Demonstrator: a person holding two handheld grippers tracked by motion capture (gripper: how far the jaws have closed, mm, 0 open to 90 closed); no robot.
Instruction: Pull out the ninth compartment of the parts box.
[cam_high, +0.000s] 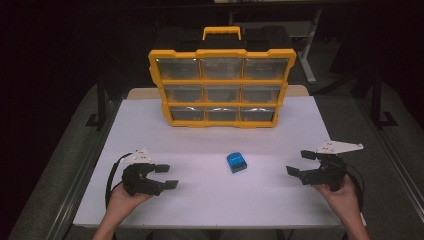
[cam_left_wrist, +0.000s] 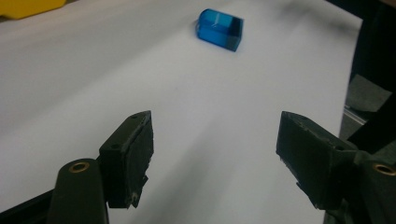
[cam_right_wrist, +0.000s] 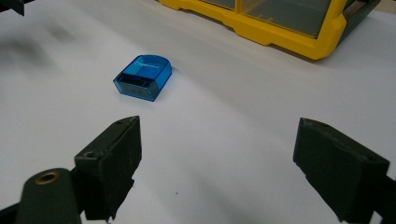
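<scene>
A small blue box (cam_high: 237, 162) is seen lying flat on the white table (cam_high: 210, 200), roughly midway between the two grippers and touched by neither. In the high view it sits in the open middle of the tabletop, well in front of the yellow organizer (cam_high: 222, 86), which stands upright at the far edge with its three rows of clear drawers facing the person.

The left gripper (cam_high: 166, 176) is held low over the near left part of the table, its jaws pointed toward the box. In the left gripper view the two black jaws are spread wide with only bare table between them — nothing is gripped. The box (cam_left_wrist: 220, 29) is seen well ahead of them, up and slightly right of centre.

The right gripper (cam_high: 301, 162) is held at the near right, its jaws turned inward toward the box. In the right gripper view the jaws are likewise spread apart and hold nothing; the box (cam_right_wrist: 143, 76) lies ahead and to the left of the gap, its darker open end turned toward this camera. A corner of the organizer (cam_right_wrist: 280, 28) is seen beyond it, at the top right.

Each gripper is held in one hand — the cables trail back along the forearms.
</scene>
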